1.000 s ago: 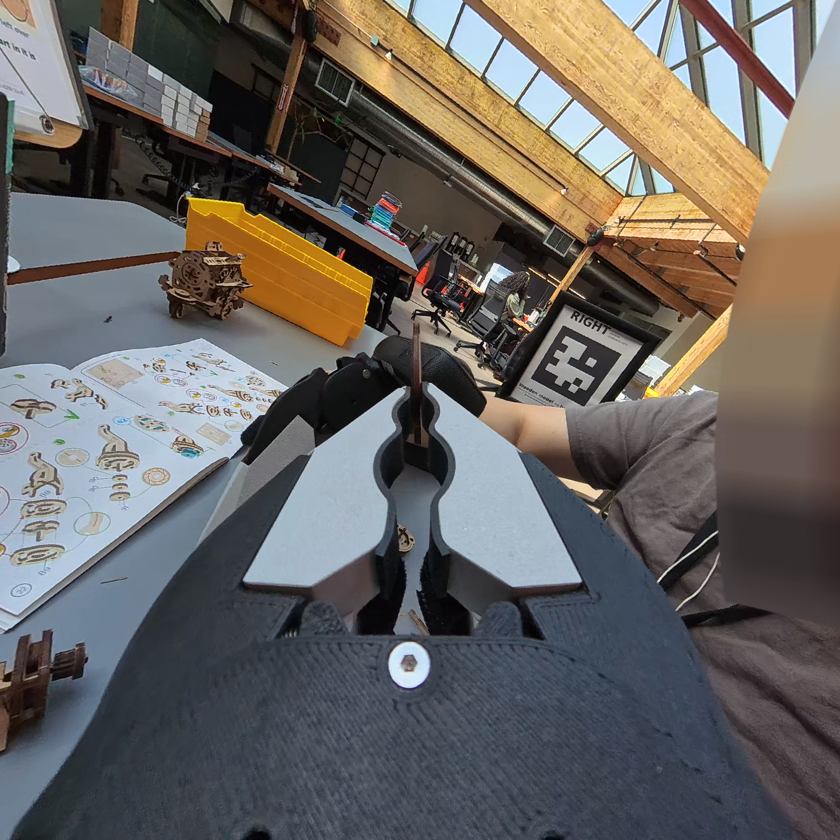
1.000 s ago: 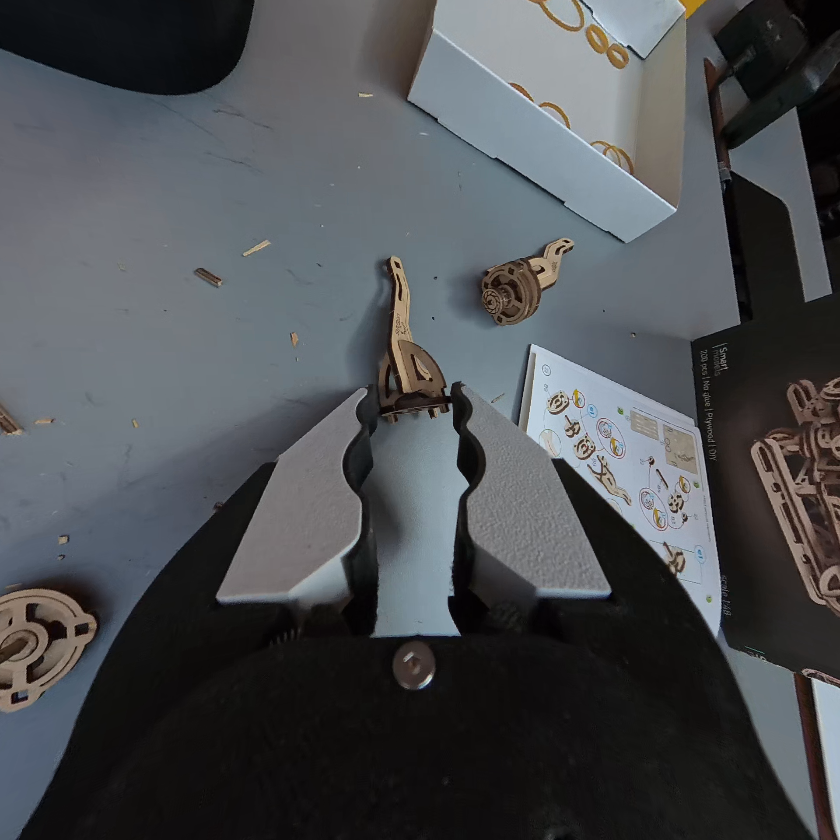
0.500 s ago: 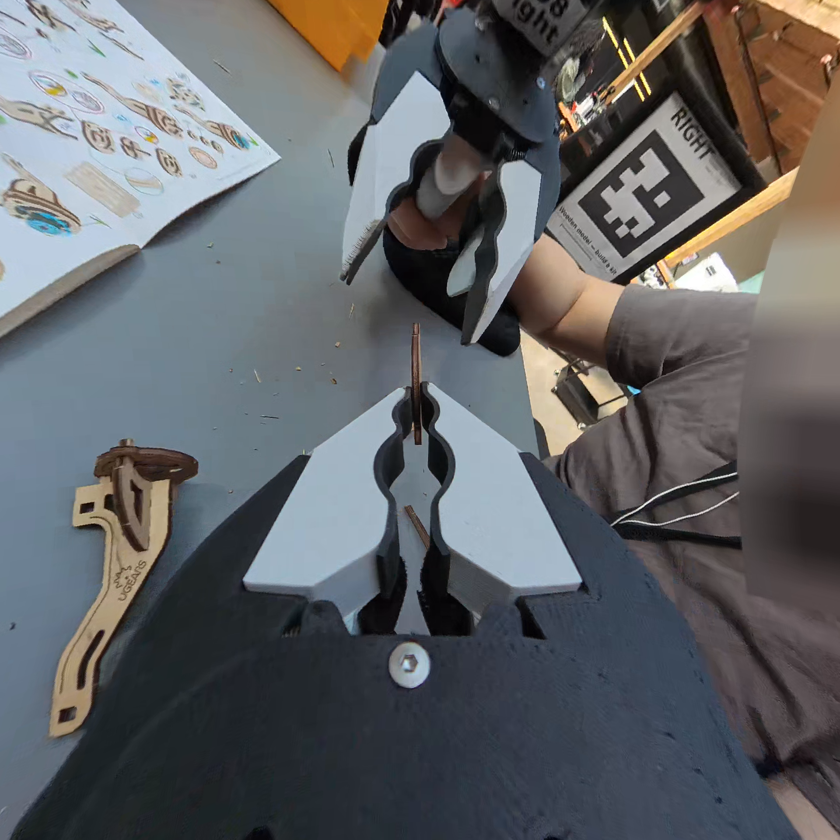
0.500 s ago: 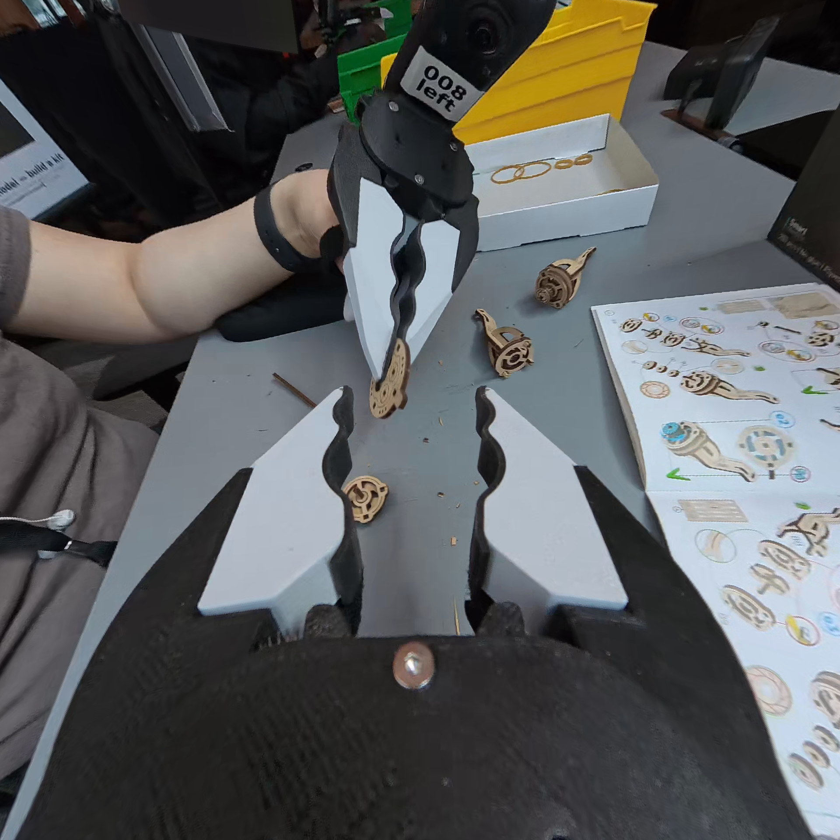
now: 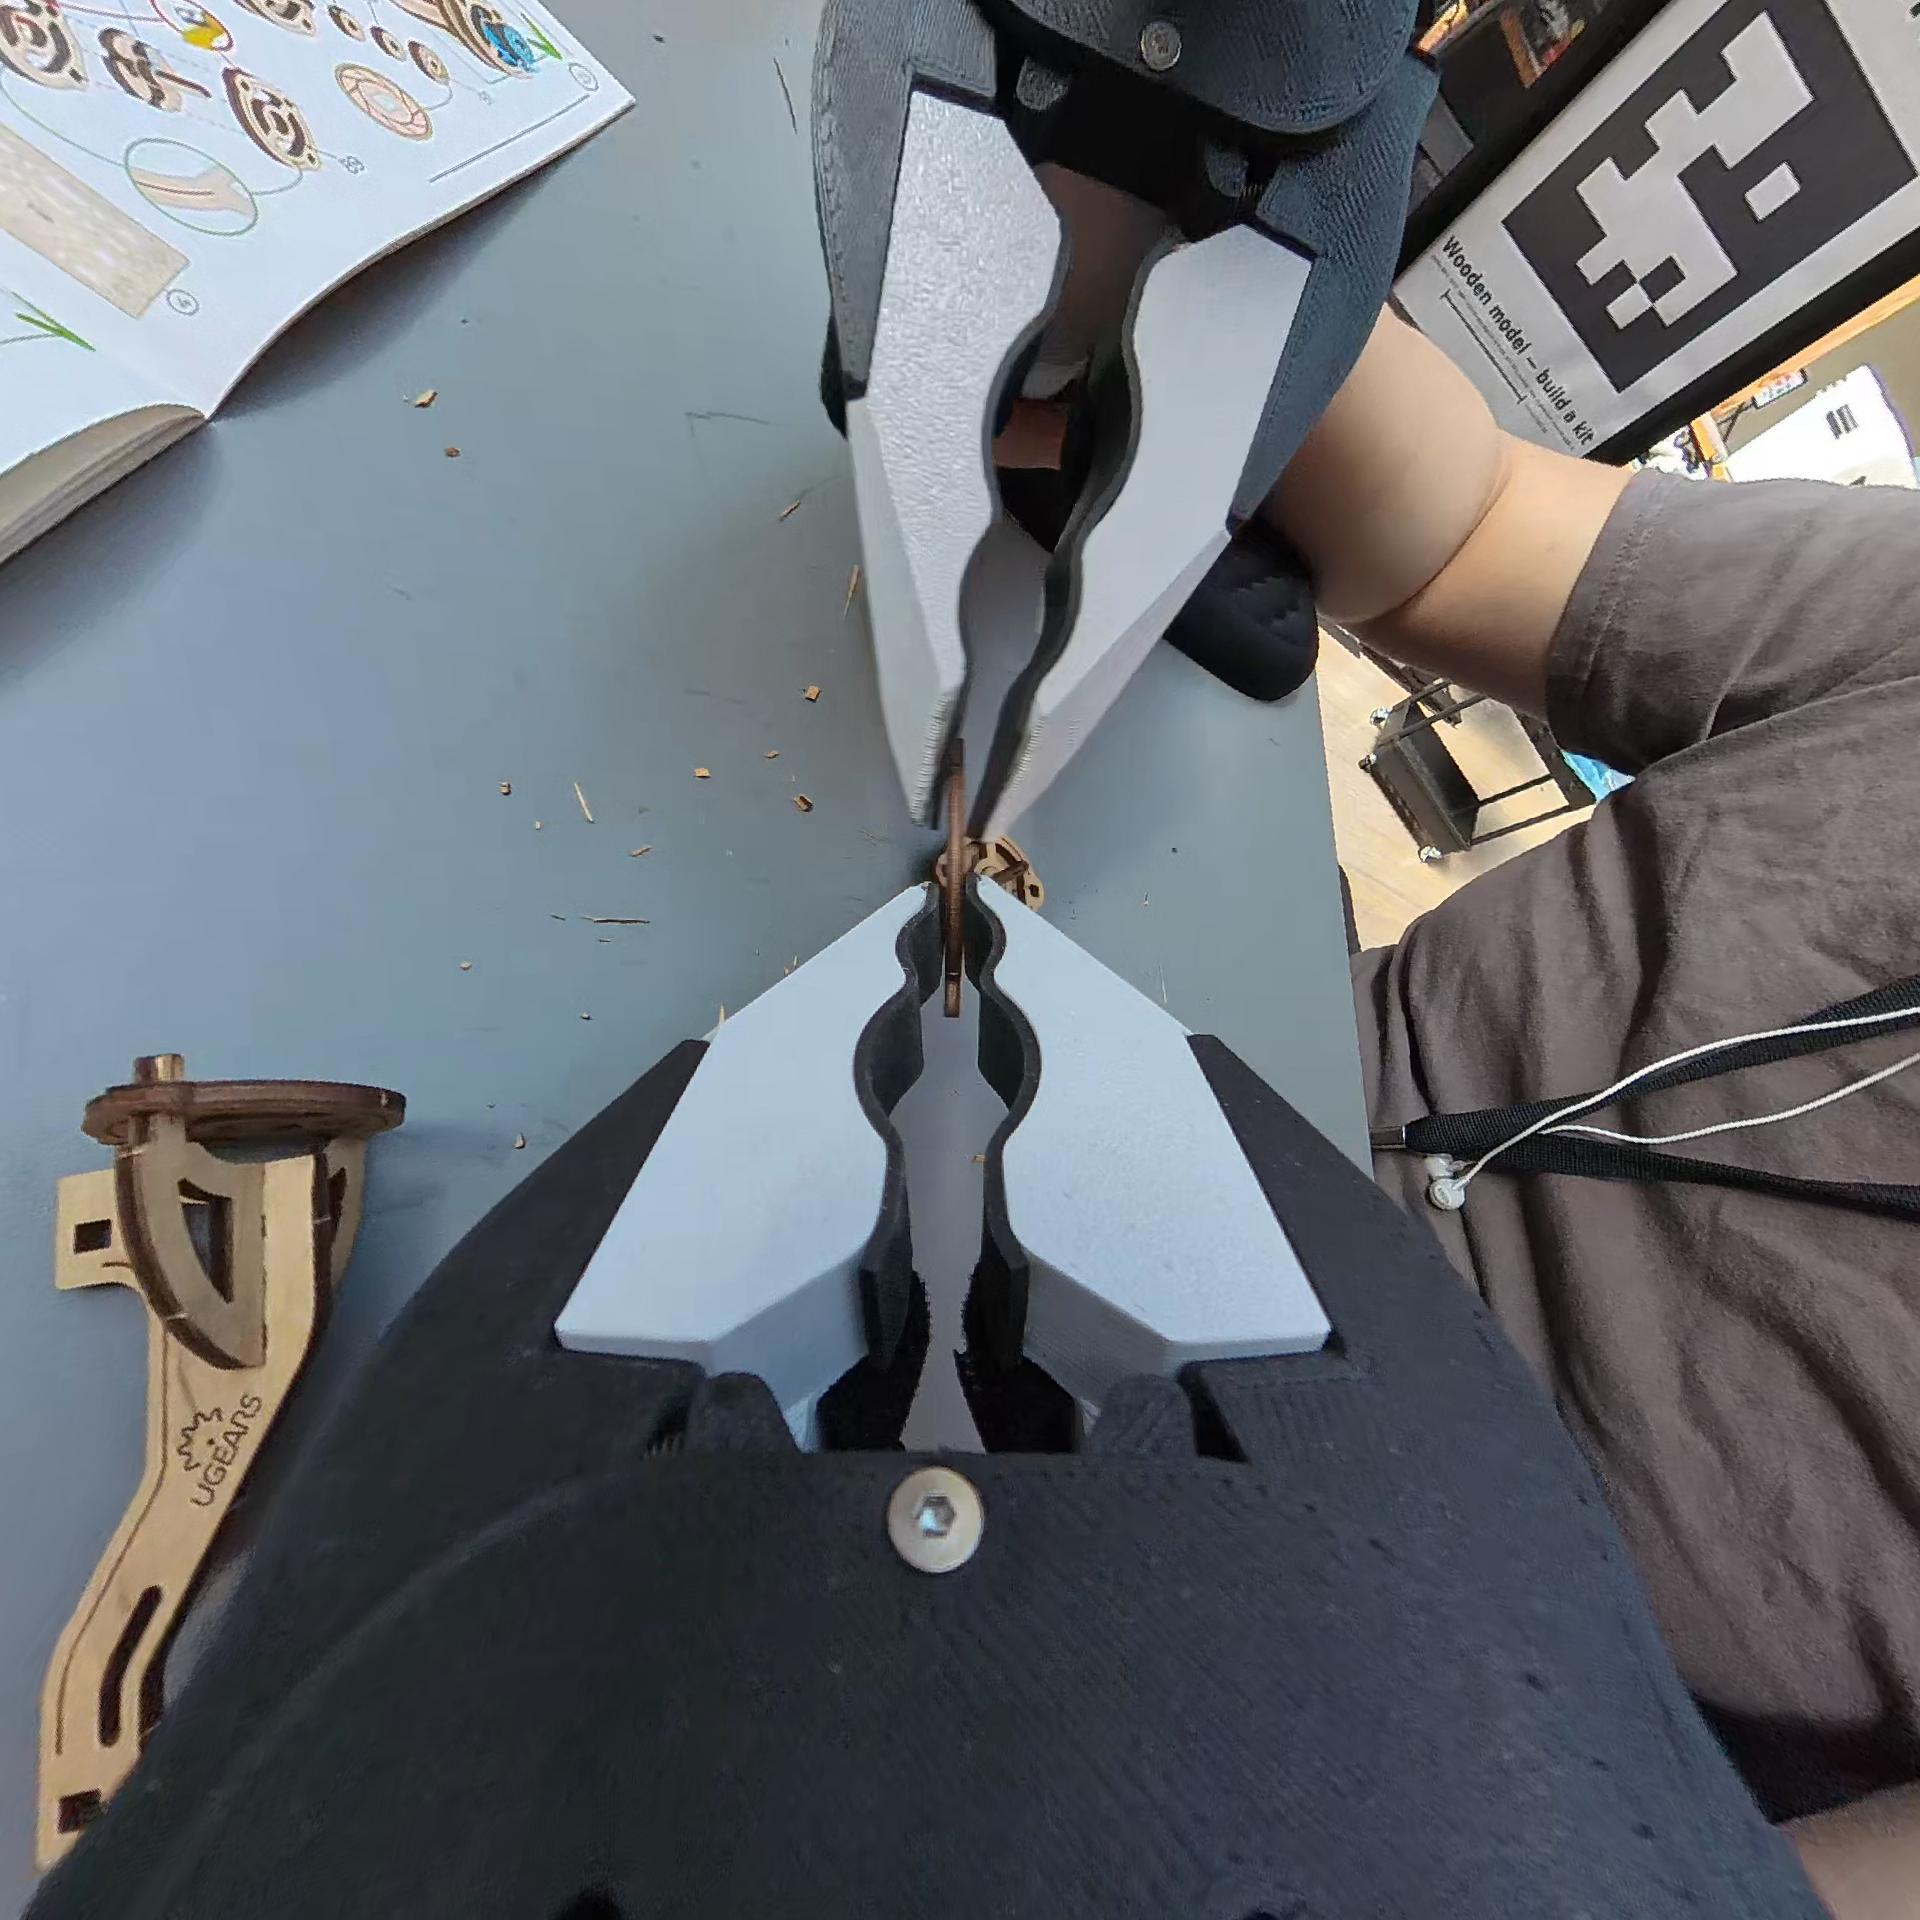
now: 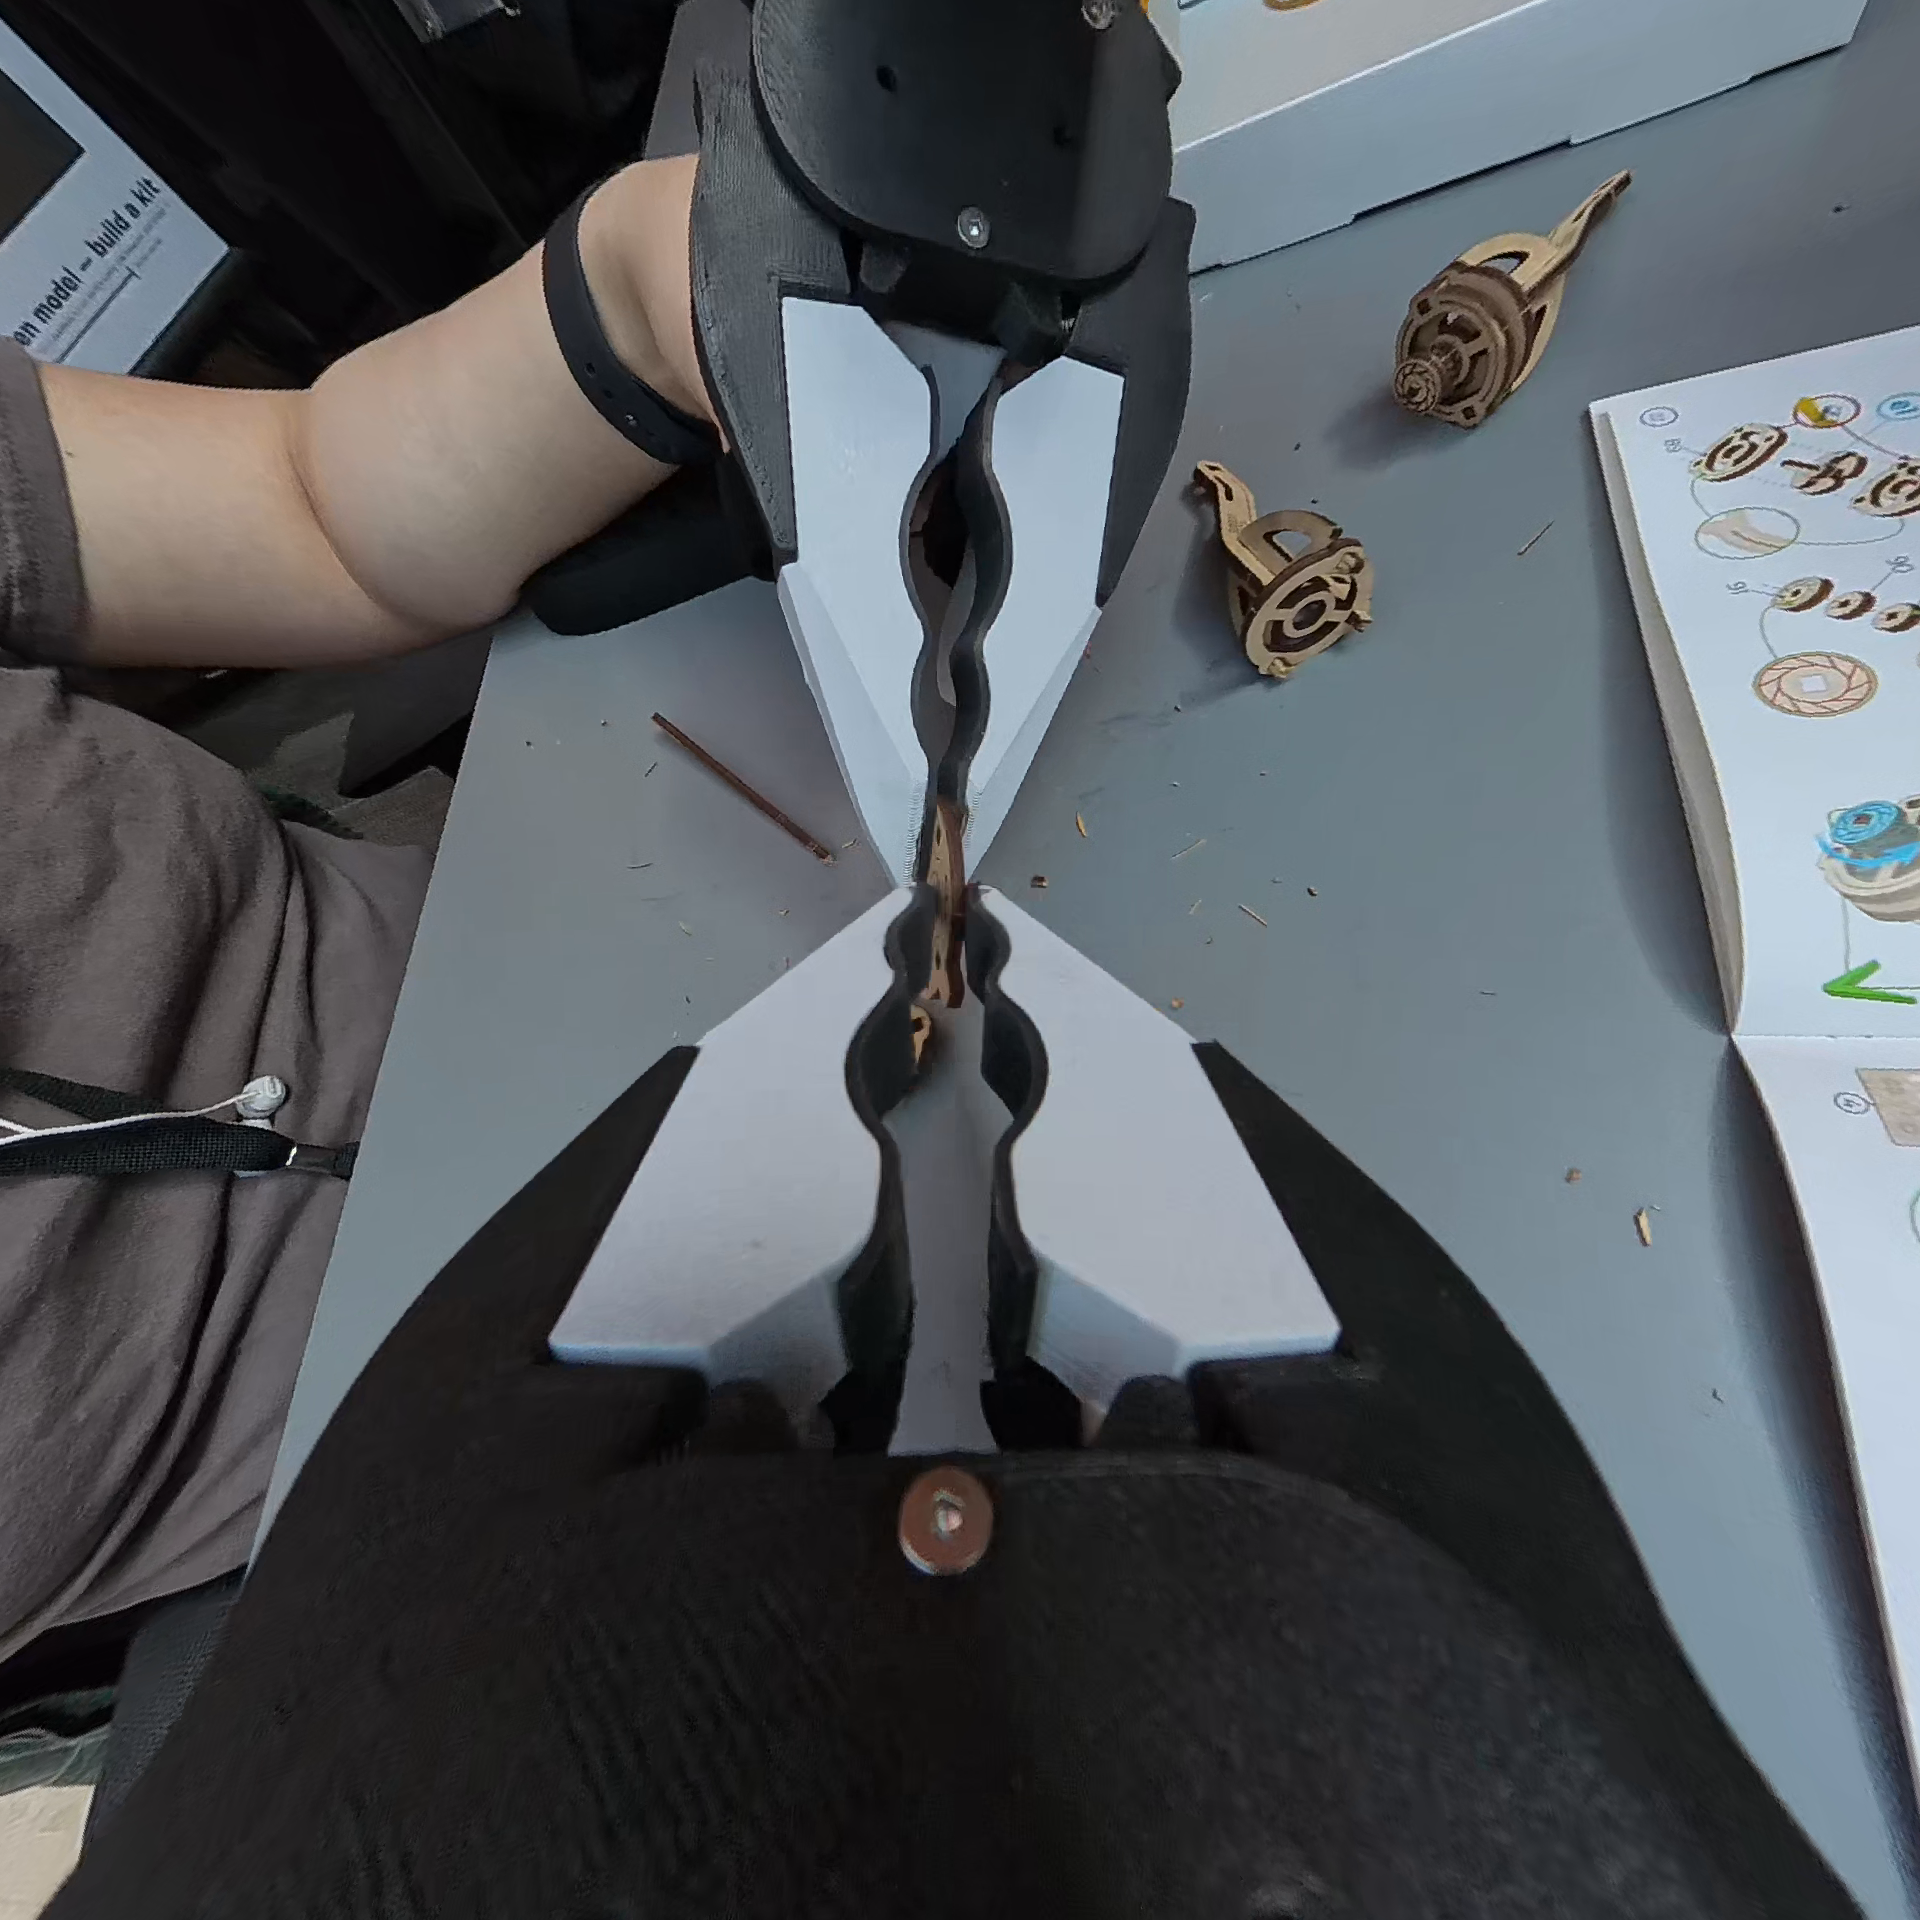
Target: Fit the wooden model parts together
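Wooden disc (image 5: 952,940) edge-on (detail hidden), clamped by both hand-held grippers, left (image 5: 953,906) and right (image 6: 943,914)

Above the grey table (image 6: 1351,883), the right gripper (image 6: 943,914) and left gripper (image 6: 940,831) meet tip to tip, both clamping one thin pale-brown perforated wooden disc (image 6: 945,935) edge-on.

Engraved brand word on wooden arm piece (image 5: 177,1382); printed lines on marker sign (image 5: 1662,208); numbered booklet (image 6: 1787,727).

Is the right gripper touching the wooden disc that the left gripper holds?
Touching. In the right wrist view, the right gripper fingers close on the wooden disc from both sides, with no gap, while the left gripper grips its far end.
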Tool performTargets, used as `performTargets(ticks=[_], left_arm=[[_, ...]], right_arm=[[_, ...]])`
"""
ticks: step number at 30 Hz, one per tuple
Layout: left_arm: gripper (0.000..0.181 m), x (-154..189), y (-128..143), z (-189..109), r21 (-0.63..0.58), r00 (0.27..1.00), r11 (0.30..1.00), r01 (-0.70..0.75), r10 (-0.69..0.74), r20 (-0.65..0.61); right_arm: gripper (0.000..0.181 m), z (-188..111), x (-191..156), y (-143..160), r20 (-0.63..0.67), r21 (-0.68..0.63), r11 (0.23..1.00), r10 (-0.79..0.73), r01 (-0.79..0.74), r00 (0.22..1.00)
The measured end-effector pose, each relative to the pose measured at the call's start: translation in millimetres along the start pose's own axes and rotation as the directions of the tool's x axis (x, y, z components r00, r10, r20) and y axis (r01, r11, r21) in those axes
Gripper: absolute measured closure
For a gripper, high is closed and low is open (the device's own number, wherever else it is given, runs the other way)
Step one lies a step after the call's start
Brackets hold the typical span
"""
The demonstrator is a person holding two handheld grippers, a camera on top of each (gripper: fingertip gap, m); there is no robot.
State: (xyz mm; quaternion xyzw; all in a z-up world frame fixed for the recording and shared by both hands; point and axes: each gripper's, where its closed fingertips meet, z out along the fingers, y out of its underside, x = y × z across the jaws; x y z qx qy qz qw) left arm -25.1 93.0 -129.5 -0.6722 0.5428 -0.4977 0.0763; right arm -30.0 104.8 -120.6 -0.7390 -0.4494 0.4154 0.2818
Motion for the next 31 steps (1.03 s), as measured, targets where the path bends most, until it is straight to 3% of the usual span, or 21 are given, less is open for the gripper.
performTargets(ticks=[5,31], left_arm=[[0.180,-11.5,6.1,4.9,-0.023,0.999,1.000,-0.002,0.004,0.049],[0.181,-14.8,4.6,6.8,0.008,0.999,0.999,0.053,-0.053,0.007]], right_arm=[[0.180,5.7,7.7,9.3,0.005,-0.029,0.998,0.063,-0.063,0.998],[0.176,8.0,15.0,15.4,0.050,-0.026,0.988,0.153,-0.152,0.987]])
